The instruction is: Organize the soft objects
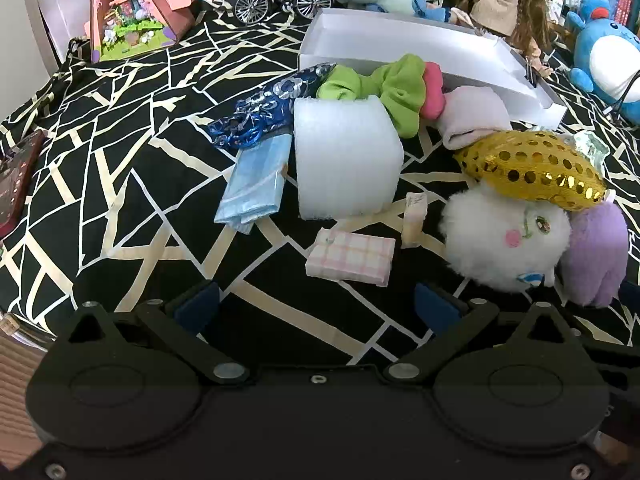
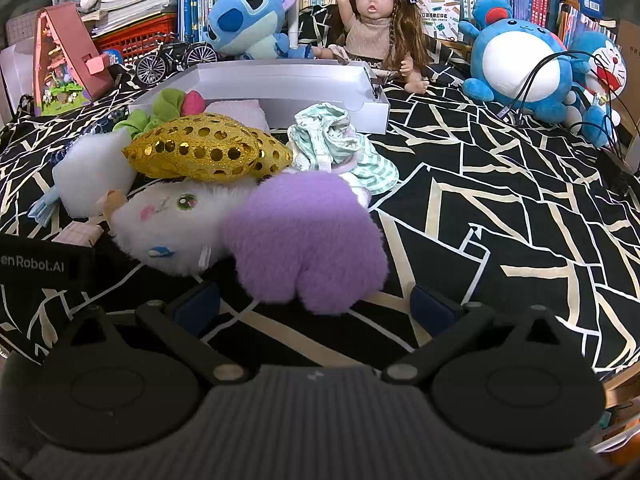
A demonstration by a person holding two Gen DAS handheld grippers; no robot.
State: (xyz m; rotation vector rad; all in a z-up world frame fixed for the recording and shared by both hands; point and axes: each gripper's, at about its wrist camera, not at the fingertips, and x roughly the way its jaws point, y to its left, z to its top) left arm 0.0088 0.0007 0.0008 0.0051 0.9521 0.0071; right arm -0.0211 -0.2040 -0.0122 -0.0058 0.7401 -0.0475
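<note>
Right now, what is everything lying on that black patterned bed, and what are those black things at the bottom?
white box: 1, white, open, mid-bed
foam block: 1, white, before the box
scrunchie: 1, green and pink, at the box's front wall
sequin pouch: 1, gold, atop the plush
plush toy: 1, white and purple, nearest the grippers
striped cloth: 1, mint and white, crumpled by the box
blue packet: 1, pale blue, left of the foam
checked packet: 1, pink, in front of the foam
doll: 1, brown-haired, behind the box
blue plush toys: at least 3, back row
toy bicycle: 1, black, back left
left gripper: 1, black, open, empty
right gripper: 1, black, open, empty
</note>
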